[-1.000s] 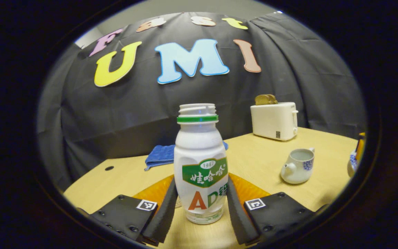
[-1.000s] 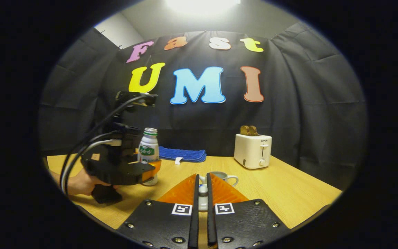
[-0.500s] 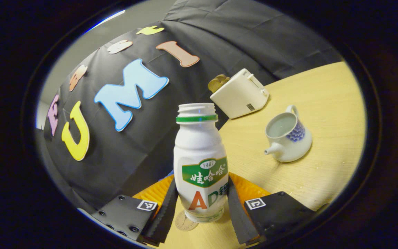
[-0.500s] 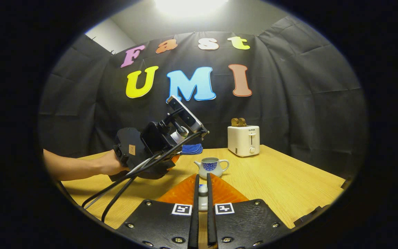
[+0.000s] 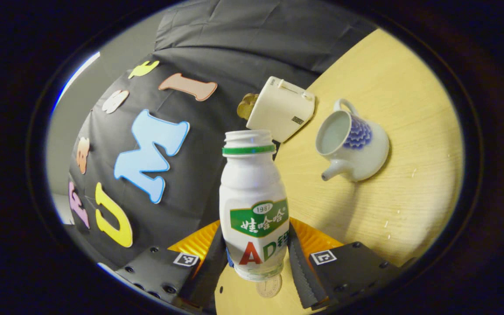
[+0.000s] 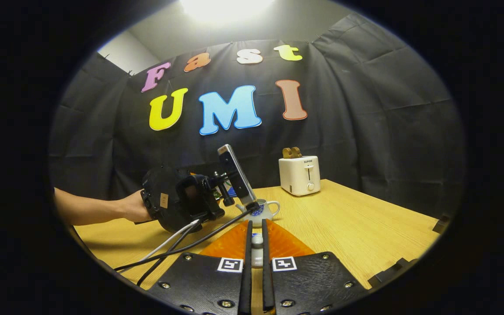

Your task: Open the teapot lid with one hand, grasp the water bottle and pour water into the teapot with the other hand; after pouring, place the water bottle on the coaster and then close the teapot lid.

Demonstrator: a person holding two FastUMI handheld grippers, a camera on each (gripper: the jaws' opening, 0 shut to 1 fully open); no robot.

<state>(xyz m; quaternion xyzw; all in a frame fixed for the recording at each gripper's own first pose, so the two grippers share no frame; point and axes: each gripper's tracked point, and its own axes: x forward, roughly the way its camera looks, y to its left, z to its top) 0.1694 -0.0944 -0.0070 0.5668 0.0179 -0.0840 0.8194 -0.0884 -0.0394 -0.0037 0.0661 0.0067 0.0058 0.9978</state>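
In the left gripper view, left gripper (image 5: 255, 258) at 6 o'clock, fingers pinching the bottle (image 5: 253, 205) from both sides low on its body; bottle uncapped, held off the table (image 5: 409, 144), neck toward 12 o'clock, with the scene behind it strongly tilted. Just under the bottle's base, a round coaster (image 5: 269, 287) on the wood. At 1 o'clock, toaster (image 5: 280, 107) with bread in its slots against the black cloth; at 2 o'clock, just beside the toaster, teapot (image 5: 352, 144) with mouth open, lid off, spout toward the bottle. In the right gripper view, at 9 o'clock a hand (image 6: 133, 207) and bare forearm holding the left gripper's black body, cables trailing down toward 7 o'clock; teapot (image 6: 262, 211) near centre, partly behind that rig; toaster (image 6: 299, 175) at 1 o'clock near the cloth. At 6 o'clock, right gripper (image 6: 256, 251), fingers nearly together, pinching the lid (image 6: 257, 250) by its knob.
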